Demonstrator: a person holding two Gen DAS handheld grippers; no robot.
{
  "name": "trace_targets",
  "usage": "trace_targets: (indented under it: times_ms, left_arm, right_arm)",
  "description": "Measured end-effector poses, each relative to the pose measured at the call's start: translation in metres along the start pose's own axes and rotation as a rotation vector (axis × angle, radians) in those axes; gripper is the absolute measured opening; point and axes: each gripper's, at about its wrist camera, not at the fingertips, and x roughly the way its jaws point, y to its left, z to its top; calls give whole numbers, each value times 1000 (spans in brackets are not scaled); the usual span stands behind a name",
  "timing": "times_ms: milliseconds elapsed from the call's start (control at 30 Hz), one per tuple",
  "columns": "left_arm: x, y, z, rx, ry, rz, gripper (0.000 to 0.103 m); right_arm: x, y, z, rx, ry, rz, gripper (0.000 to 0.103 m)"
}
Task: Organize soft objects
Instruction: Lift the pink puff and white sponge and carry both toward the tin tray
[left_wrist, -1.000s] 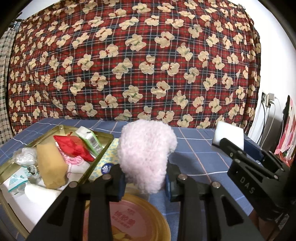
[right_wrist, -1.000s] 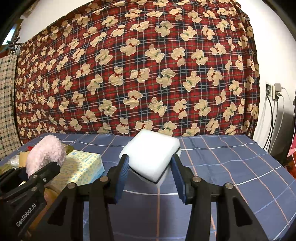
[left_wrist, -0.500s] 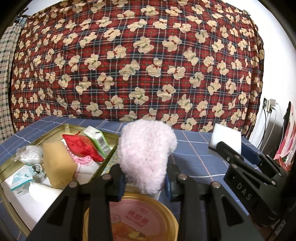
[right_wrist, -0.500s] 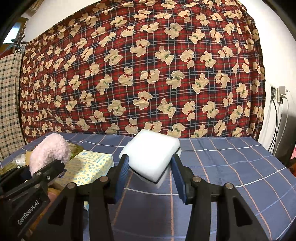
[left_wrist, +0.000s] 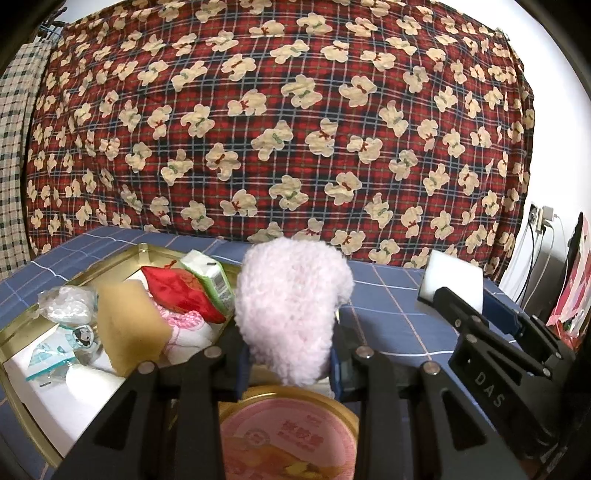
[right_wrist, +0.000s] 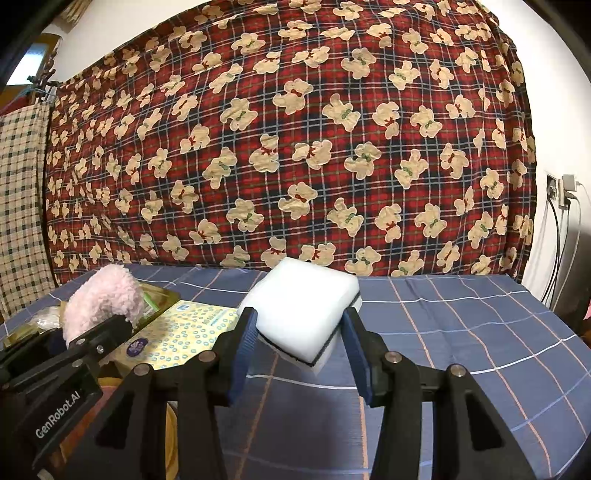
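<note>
Gold tray (left_wrist: 26, 321) sits at the left edge of the blue checked tablecloth (left_wrist: 388, 295). Inside, left to right: clear plastic bag (left_wrist: 64, 304), small printed packet (left_wrist: 70, 339), tan sponge (left_wrist: 129, 325), red pouch (left_wrist: 177, 291) lying on pink-white cloth (left_wrist: 184, 325), green-white tissue pack (left_wrist: 207, 277) leaning at the tray's far right rim.

Left gripper (left_wrist: 290, 360) pinches the pink fluffy item (left_wrist: 291, 306) at its lower end, fluffy top sticking up above the fingers, held off the cloth just right of the tray. Round tin with pink lid (left_wrist: 288, 439) is directly below the gripper, at the near edge.

Yellow patterned tissue box (right_wrist: 181, 332) lies flat on the cloth between tray and right gripper.

Right gripper (right_wrist: 301, 349) clamps the white sponge block (right_wrist: 303, 310) by two opposite sides, block tilted, corner pointing down, lifted over the middle of the cloth. Blue finger pads (right_wrist: 243, 350) press into it.

Right half of the cloth carries only the grid pattern. Bear-print plaid blanket (right_wrist: 295, 140) hangs behind the far edge.
</note>
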Motion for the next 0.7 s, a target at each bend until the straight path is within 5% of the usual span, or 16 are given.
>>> trace_targets:
  times_ms: [700]
  left_arm:
    - [-4,18,2,-5,-7,-8,31]
  right_arm:
    - [4,25,2,-15,-9,40,50]
